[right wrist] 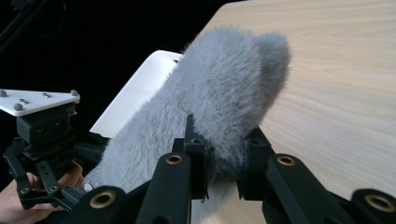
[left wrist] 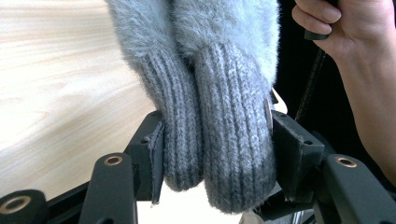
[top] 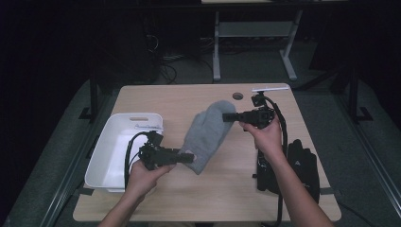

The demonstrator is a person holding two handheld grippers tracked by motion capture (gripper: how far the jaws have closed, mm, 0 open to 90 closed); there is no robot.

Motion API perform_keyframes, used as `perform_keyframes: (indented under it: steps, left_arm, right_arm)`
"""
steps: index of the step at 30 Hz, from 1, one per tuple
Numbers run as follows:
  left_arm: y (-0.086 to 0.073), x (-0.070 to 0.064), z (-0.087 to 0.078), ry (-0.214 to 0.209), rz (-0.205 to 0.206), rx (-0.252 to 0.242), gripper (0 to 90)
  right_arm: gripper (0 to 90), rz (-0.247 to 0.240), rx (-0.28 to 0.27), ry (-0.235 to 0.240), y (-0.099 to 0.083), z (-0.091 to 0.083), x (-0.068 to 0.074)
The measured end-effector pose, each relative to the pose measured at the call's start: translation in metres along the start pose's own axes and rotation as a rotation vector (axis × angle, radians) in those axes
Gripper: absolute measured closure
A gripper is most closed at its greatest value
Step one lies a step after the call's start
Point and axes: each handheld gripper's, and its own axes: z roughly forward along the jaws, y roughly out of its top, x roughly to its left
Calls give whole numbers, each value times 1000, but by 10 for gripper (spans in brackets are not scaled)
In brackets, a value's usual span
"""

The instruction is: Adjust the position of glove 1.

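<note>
Mitten mid-table between bin at left and gloves at right.

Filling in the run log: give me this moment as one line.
left gripper: shut on ribbed cuffs | right gripper: shut on fuzzy tip | fuzzy grey knit mittens: stretched between grippers above wooden table | white plastic bin: left

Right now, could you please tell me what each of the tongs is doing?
Left tongs: closed on the grey mittens' ribbed cuffs.
Right tongs: closed on the mittens' fuzzy tips.

a grey mitten is stretched over the table between the left gripper and right gripper, beside a white bin
</note>
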Motion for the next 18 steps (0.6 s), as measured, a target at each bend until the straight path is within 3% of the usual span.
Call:
perform_keyframes:
  steps: [18]
  left_arm:
    - [-3, 5, -37, 24, -16, -58, 432]
  right_arm:
    - [765, -43, 48, 40, 28, 27, 29]
